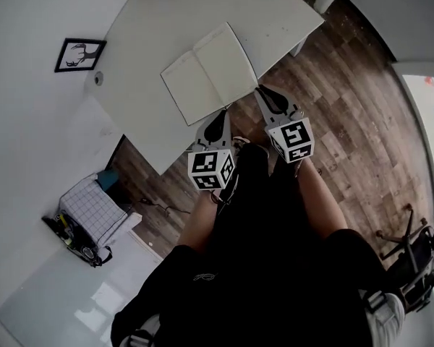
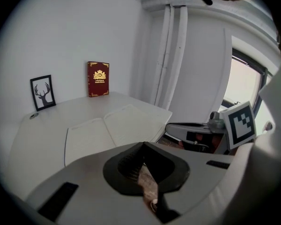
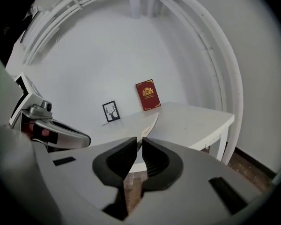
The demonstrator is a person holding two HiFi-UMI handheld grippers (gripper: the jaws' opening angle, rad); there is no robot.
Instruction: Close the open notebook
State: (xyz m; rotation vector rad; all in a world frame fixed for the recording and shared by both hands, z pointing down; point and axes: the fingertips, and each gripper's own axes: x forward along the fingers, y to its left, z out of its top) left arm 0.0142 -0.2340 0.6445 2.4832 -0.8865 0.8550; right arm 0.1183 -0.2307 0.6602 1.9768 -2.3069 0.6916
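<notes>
Now, at the white table [image 1: 275, 13], right tongs [image 3: 138, 143] pinch notebook [image 1: 210, 71], left tongs [image 2: 143, 146] clenched.

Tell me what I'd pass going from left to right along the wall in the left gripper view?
framed deer picture → red book → white pipes → marker cube

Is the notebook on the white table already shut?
No, the notebook lies spread open on the table, with both of its pages showing in the head view.
</notes>
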